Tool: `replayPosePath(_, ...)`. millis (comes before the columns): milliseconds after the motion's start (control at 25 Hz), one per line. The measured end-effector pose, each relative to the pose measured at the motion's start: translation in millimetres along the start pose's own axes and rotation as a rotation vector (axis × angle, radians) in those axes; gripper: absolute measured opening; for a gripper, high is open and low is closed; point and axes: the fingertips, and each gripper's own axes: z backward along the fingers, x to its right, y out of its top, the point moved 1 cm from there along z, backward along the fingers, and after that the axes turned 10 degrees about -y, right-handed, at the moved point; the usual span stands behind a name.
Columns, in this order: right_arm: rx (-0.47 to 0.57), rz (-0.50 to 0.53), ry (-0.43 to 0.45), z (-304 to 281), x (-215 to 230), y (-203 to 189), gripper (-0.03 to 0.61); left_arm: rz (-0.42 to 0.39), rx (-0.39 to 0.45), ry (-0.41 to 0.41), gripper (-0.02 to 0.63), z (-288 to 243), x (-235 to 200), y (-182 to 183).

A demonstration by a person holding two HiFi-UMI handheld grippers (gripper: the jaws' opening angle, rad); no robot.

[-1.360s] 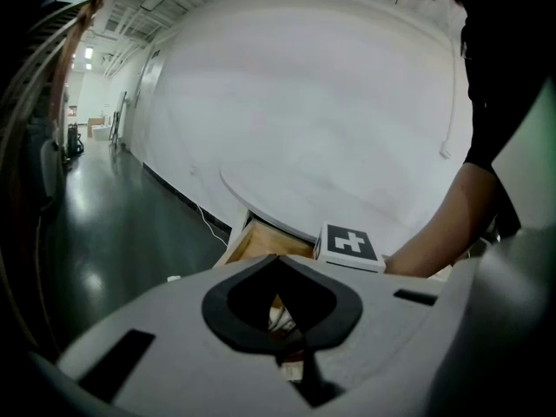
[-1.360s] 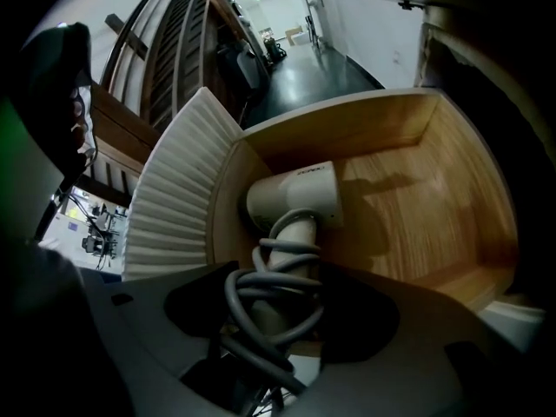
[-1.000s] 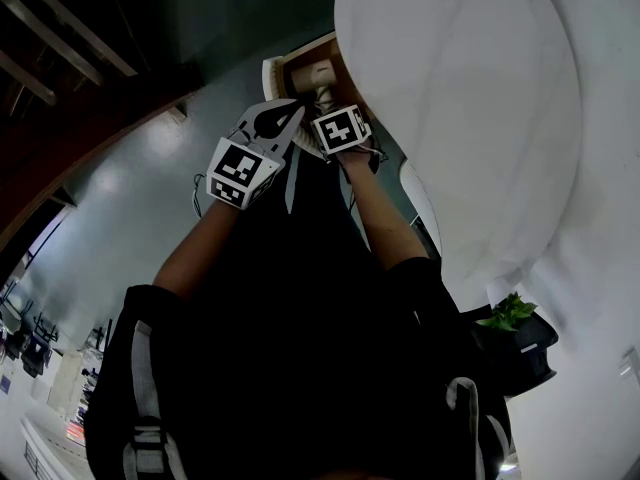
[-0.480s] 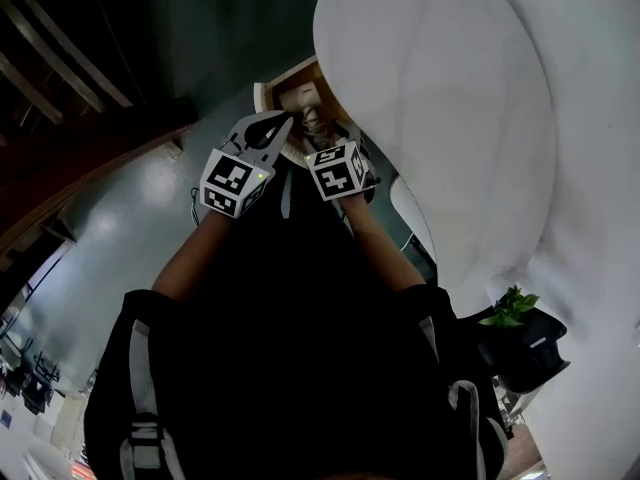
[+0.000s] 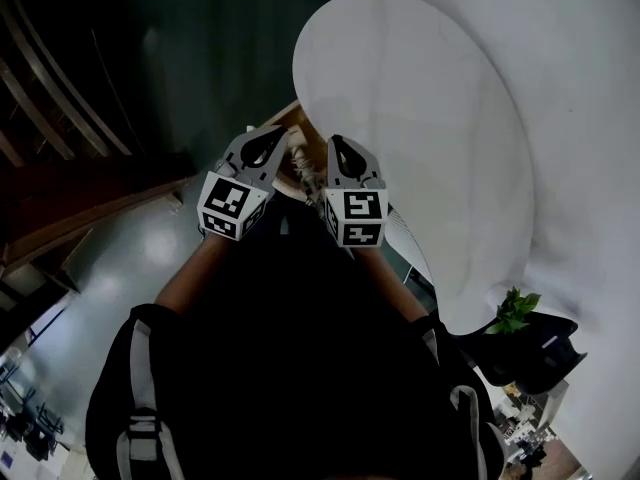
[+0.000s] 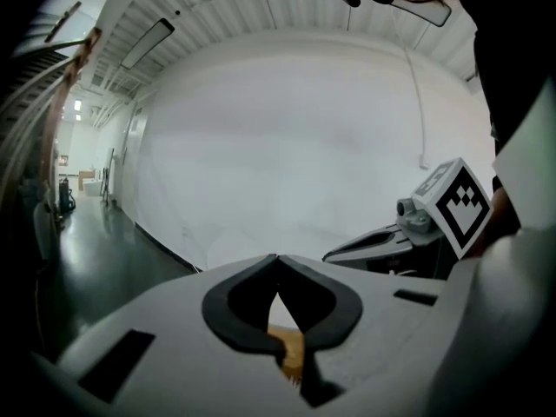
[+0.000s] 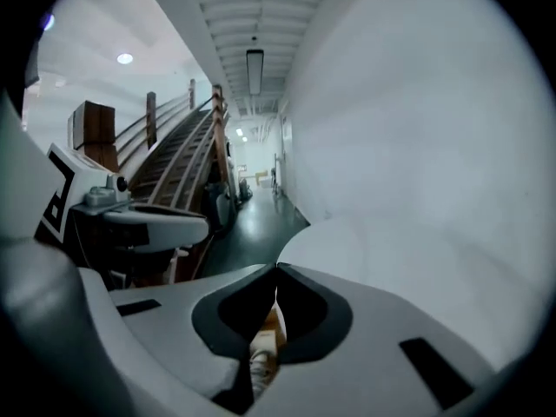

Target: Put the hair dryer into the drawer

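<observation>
My left tongs [image 6: 277, 259] and right tongs [image 7: 277, 269] are both closed, gripping nothing, side by side above the drawer [image 5: 286, 115].

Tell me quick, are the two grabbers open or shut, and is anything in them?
Left gripper: shut, jaw tips touching, holding nothing.
Right gripper: shut, jaw tips touching, holding nothing.

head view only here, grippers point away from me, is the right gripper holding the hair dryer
Observer: No, its own view shows the right gripper with jaws together and nothing between them.
Operator: and the left
Observer: The left gripper is shut and empty too, seen in the left gripper view.
Operator: anything under the right one
Observer: Wood of the drawer and something pale, too little showing to name.
</observation>
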Motion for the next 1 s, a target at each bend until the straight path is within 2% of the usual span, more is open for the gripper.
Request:
replayPosePath(240, 0.268, -0.054, -0.148, 51, 30, 72, 0.023, -0.064, 0.107, 0.018, 0.008, 10, 18, 61)
replayPosePath(440, 0.416, -0.097, -0.254, 94, 55, 102, 0.023, -0.090, 0.166, 0.036, 0.008, 20, 34, 101)
replayPosePath(720, 0.529, -0.068, -0.335, 139, 61, 121, 0.023, -0.156, 0.255, 0.040, 0.008, 33, 52, 135)
replayPosePath(1000, 0.547, -0.024, -0.360, 153, 65, 121, 0.023, -0.179, 0.259, 0.035, 0.008, 28, 62, 134)
